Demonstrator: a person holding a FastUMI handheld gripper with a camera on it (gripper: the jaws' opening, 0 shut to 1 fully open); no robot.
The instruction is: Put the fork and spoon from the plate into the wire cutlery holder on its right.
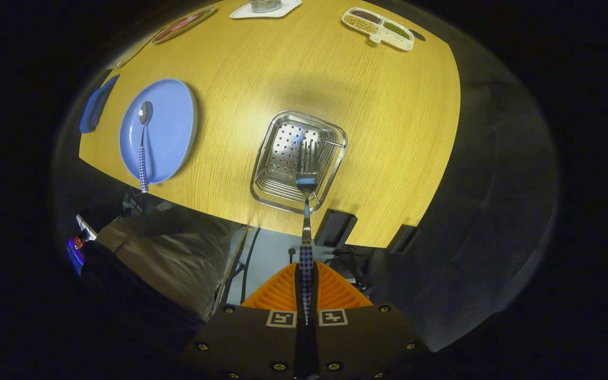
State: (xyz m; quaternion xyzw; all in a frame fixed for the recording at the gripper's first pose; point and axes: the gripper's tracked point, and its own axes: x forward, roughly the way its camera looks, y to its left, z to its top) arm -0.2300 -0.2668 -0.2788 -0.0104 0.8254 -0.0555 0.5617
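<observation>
Hand-held gripper [306, 287]: clamped on the fork [306, 174] by its checked handle.
Fork: stiff, light, smooth metal; tines hang above the wire cutlery holder [269, 179].
Spoon [143, 145]: on the plate [174, 126]; best gripped by its handle.
Around: divided snack tray [383, 32] well beyond on the table [388, 132]; nothing blocks the holder.

Two ribbed orange fingers [283, 290] are seen on the gripper [306, 293], mounted on dark plates. Each plate is marked with a square black-and-white tag and fastened with brass-coloured screws.
</observation>
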